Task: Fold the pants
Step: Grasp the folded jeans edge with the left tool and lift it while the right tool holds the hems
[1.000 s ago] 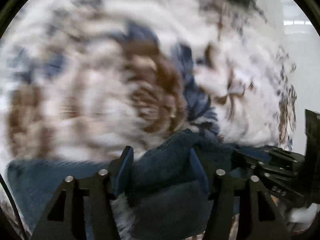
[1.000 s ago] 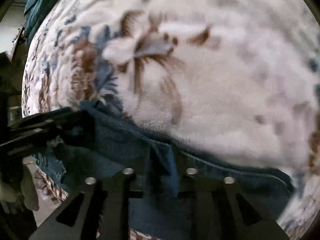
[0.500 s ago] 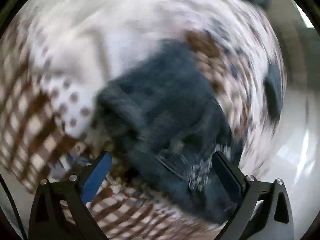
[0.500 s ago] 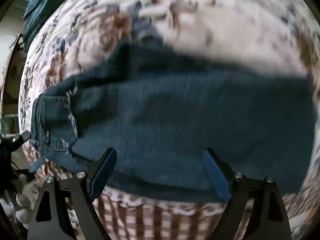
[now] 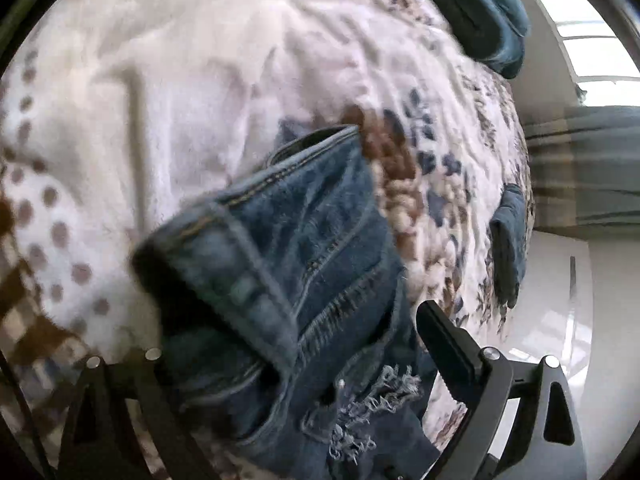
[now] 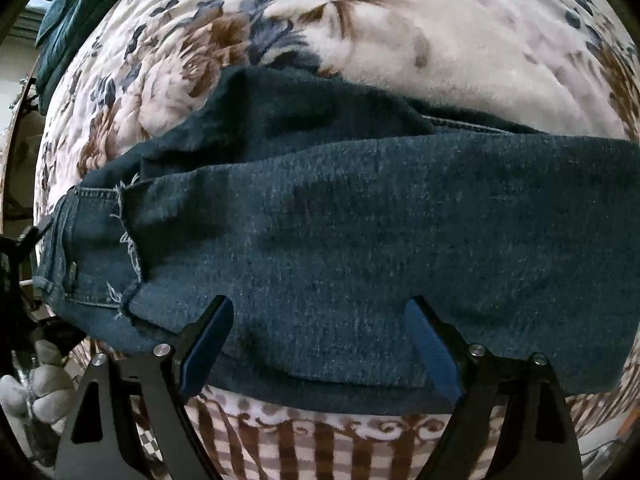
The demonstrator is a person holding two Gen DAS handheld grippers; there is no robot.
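Dark blue jeans [image 6: 360, 232] lie folded in a long band across a floral blanket [image 6: 440, 40], with the frayed waist end at the left. My right gripper [image 6: 320, 340] is open just above the band's near edge, holding nothing. In the left wrist view the waistband end of the jeans [image 5: 288, 248] lies bunched, with a frayed patch near the bottom. My left gripper [image 5: 292, 344] is open with its jaws wide on either side of that end. Its left finger is partly hidden by denim.
The blanket [image 5: 200, 80] covers a bed, with a brown checked border [image 6: 320, 440] at the near edge. Dark teal cloth [image 5: 480, 8] lies at the far end and also shows in the right wrist view [image 6: 80, 8]. White floor [image 5: 560, 320] lies beyond the bed's right side.
Both grippers were shut on the jeans a second ago and have let go. The jeans now lie flat on the blanket, and both grippers have drawn back with jaws wide.
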